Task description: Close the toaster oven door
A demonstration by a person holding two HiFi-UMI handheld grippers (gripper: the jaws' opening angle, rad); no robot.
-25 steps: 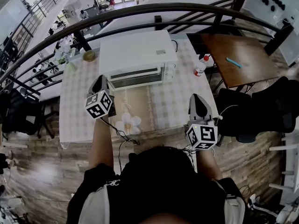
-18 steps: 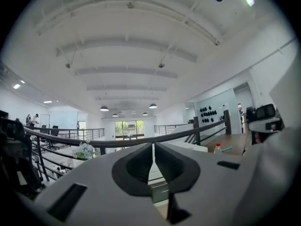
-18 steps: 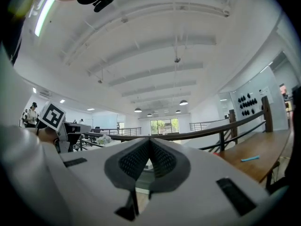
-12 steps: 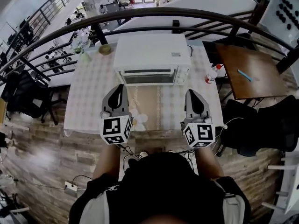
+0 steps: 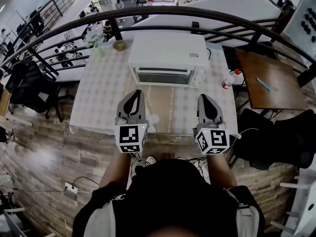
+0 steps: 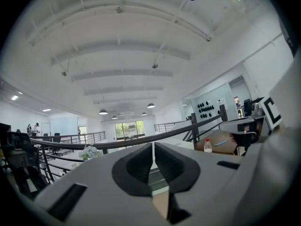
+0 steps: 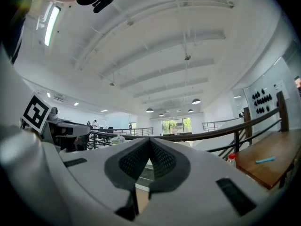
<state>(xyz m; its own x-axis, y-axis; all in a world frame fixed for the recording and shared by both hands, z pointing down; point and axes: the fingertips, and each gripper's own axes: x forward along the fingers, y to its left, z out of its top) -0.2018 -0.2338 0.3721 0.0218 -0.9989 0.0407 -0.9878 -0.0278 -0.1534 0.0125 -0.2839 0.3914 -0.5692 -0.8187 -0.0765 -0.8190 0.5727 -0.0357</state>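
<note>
I hold my 2 grippers side by side above the near edge of the table (image 5: 98, 100). The left gripper (image 5: 137, 96) and right gripper (image 5: 204, 100) both have their jaws pressed together, pinching nothing. The toaster oven (image 5: 168, 51) sits at the table's far side, well apart from both, with its door (image 5: 163, 77) up against the front.

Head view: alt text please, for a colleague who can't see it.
A white toaster oven sits at the far side of a checked-cloth table, its door apparently shut. The left gripper and right gripper hover near the table's front edge, jaws together, empty.
</note>
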